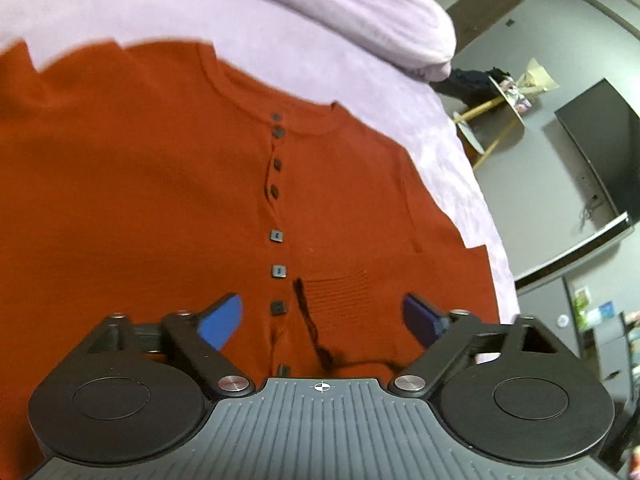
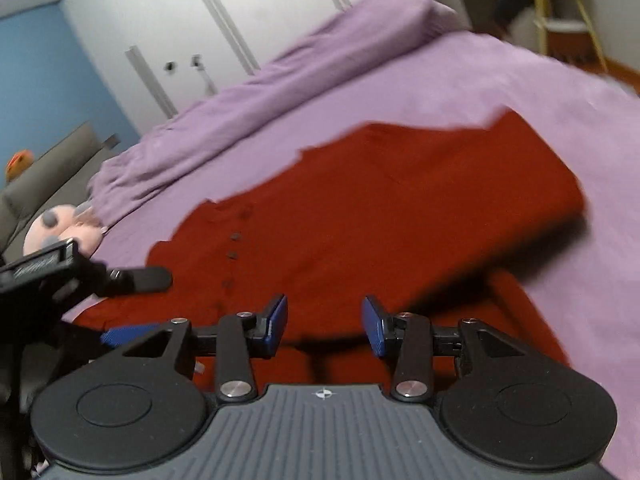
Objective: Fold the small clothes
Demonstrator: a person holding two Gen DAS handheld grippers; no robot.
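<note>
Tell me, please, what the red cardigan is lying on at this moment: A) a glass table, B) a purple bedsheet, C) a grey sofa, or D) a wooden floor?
B: the red cardigan lies spread flat, buttons up, on the purple bedsheet, which shows around its edges in both wrist views; neither the left gripper nor the right gripper holds it.

White wardrobe doors (image 2: 224, 40) fill the upper left beside a blue wall (image 2: 44, 80); a dark screen (image 1: 600, 152) hangs on the right.
</note>
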